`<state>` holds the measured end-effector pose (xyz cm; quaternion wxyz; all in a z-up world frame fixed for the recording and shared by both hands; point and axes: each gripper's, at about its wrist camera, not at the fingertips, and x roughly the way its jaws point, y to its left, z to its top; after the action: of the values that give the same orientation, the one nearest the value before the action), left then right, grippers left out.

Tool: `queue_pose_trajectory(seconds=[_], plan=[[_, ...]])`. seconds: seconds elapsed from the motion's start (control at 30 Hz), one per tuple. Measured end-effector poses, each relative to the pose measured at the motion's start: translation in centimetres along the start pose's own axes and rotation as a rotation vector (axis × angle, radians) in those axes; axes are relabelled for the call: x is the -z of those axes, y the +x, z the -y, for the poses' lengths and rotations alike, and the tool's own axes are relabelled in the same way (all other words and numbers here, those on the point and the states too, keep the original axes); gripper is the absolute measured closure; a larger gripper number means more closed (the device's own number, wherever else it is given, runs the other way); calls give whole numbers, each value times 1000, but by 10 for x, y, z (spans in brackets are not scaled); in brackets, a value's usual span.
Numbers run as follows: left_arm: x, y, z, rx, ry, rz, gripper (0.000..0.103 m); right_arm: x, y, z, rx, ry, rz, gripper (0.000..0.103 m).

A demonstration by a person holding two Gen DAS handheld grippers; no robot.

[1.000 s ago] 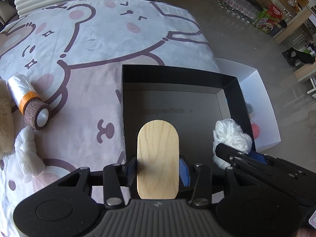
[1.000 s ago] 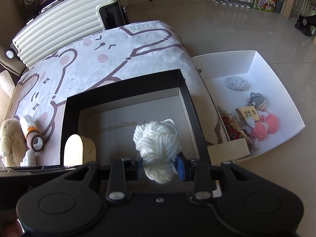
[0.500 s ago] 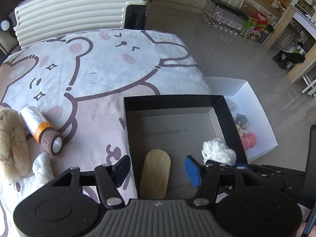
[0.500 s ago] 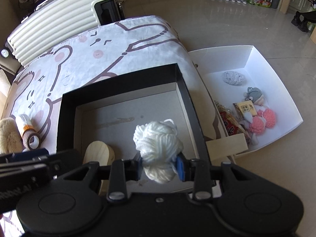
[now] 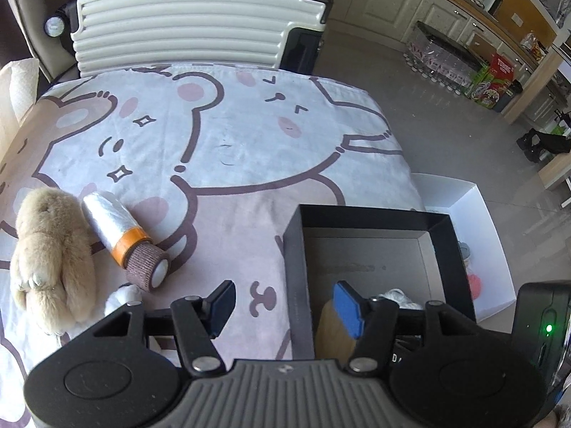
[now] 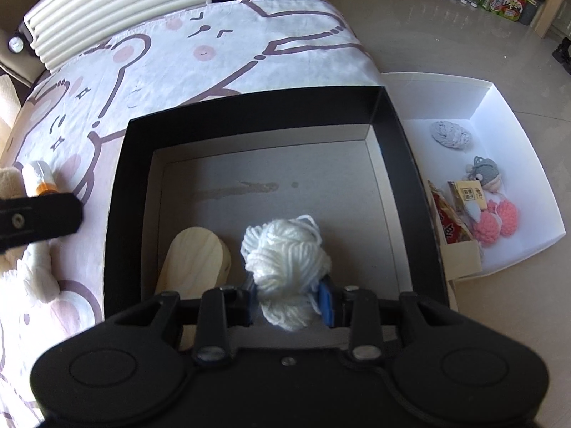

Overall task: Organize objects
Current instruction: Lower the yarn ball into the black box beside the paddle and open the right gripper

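Note:
A black box (image 6: 117, 192) sits on the bear-print sheet; it also shows in the left wrist view (image 5: 296, 271). A rounded wooden piece (image 6: 196, 264) lies inside it at the near left, partly seen in the left wrist view (image 5: 332, 335). My right gripper (image 6: 289, 306) is shut on a white yarn ball (image 6: 285, 260) low over the box's near side. My left gripper (image 5: 285, 306) is open and empty above the box's left wall. A plastic roll with a brown bandage end (image 5: 125, 239), a tan plush toy (image 5: 46, 253) and a white fluffy item (image 5: 121, 297) lie on the sheet to the left.
A white tray (image 6: 514, 114) on the floor right of the bed holds a grey yarn ball (image 6: 451, 133), pink crochet pieces (image 6: 496, 221) and small packets. A cream suitcase (image 5: 192, 18) stands beyond the bed. Bottles and cartons line the far kitchen floor.
My left gripper opened, released the wooden piece into the box, and drew back up and left. My right gripper moved lower into the box with the yarn ball.

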<state>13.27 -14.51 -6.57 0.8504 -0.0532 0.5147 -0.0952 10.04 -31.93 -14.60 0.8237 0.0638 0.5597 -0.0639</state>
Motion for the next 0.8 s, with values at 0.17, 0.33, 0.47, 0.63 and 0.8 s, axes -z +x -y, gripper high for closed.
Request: queue_pose_trajectory(seconds=[0.17, 0.33, 0.47, 0.63, 0.8], plan=[[-3, 3, -14, -18, -18, -4, 41, -5, 7, -15, 22, -56, 13, 68], [-2, 3, -14, -16, -9, -5, 41, -5, 5, -30, -64, -121, -6, 68], [-1, 3, -11, -6, -1, -11, 41, -1, 4, -36, -75, -158, -38, 69], [1, 3, -5, 0, 17, -17, 41, 5, 5, -29, -100, -122, -91, 65], [4, 1, 2, 0, 42, -18, 41, 9, 0, -25, -94, -106, -100, 58]])
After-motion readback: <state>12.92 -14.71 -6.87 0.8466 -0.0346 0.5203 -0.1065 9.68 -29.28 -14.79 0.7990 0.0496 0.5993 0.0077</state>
